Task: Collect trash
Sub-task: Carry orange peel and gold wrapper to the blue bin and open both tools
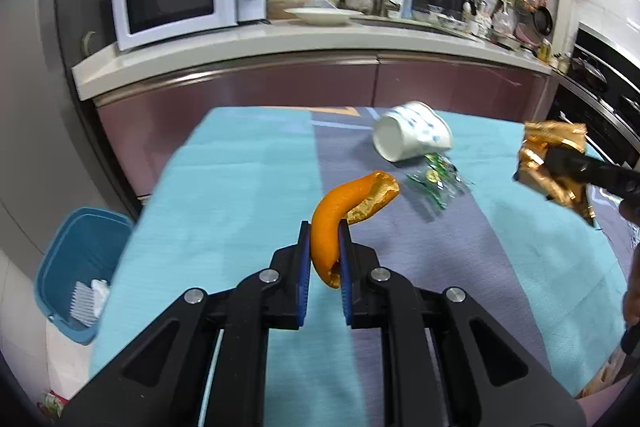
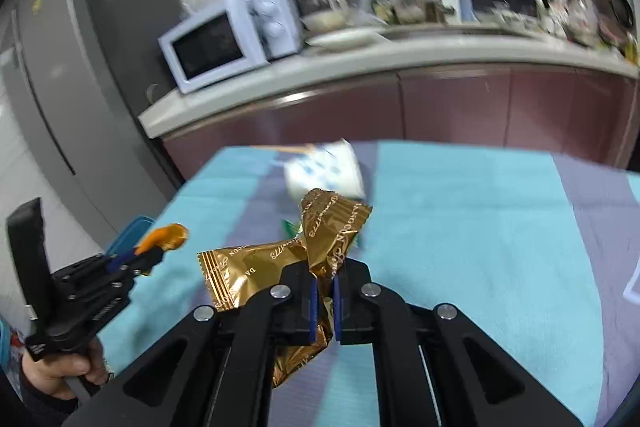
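In the left wrist view, the left gripper (image 1: 325, 251) is pinching a curled piece of orange peel (image 1: 340, 223) between its blue pads. The peel is hanging in the air above the blue and grey tablecloth (image 1: 224, 195). Farther off on the cloth, a white paper cup (image 1: 412, 137) with blue spots is lying on its side. A crinkly green and clear wrapper (image 1: 434, 183) is lying just beside the cup, on the near side. Down on the floor to the left, a blue trash bin (image 1: 76, 267) is standing open with some white scraps inside. On the right edge, the right gripper (image 1: 560, 161) is holding up a gold wrapper (image 1: 554, 163).

In the right wrist view, the right gripper (image 2: 325, 291) is squeezing that gold snack wrapper (image 2: 320, 239) tight between its pads. The wrapper is off the table. At the far left, a hand (image 2: 60, 371) is holding the left gripper (image 2: 138, 257) with the orange peel (image 2: 162, 237). The cup (image 2: 328, 171) is looking blurry behind the wrapper.

Both hands seem to be in the carrying step, each with one piece of trash. Next, they likely need to be going left to the bin and letting go over it. The cup and the green wrapper are waiting on the table.
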The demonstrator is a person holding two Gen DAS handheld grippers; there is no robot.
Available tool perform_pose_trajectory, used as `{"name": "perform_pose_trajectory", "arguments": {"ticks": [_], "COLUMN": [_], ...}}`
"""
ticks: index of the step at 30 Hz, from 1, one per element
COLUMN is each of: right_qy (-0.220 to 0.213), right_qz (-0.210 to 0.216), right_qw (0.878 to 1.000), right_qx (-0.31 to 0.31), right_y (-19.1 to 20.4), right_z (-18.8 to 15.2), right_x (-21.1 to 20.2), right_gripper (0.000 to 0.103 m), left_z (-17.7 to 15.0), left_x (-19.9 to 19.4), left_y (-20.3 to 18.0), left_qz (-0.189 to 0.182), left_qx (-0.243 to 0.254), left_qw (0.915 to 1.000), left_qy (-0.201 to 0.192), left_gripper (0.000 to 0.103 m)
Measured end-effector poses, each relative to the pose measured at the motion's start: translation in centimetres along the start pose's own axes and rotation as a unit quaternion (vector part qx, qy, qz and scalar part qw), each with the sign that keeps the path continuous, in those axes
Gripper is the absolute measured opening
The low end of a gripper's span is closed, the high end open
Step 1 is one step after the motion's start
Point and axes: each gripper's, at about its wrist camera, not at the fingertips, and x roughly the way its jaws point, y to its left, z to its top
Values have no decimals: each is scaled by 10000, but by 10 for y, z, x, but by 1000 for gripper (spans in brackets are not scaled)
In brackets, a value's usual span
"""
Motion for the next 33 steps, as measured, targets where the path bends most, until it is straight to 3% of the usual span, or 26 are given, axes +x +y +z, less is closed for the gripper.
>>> {"name": "perform_pose_trajectory", "arguments": {"ticks": [11,21,26,33], "right_qy": [-140,165,490,1197], "right_qz": [878,1725,1880,1839], "right_qw": [9928,9743,9643,9473], "right_qx": [-799,-1442,-1799,-2335], "right_y": [107,229,288,359], "right_z": [33,59,65,47], "right_x": [16,79,127,205], "right_gripper": [5,5,5,5], "left_z": [-2,-14,-19,-33], "left_x": [-53,-91,-90,-55], "left_y": [87,203,261,320], "left_qz": [763,1715,2028,1940], "left_qx": [-485,-1070,-1313,-1690], "left_qw": [9953,9784,9698,9663], "left_qy": [-350,-440,-327,18], "left_gripper": [13,13,13,13]}}
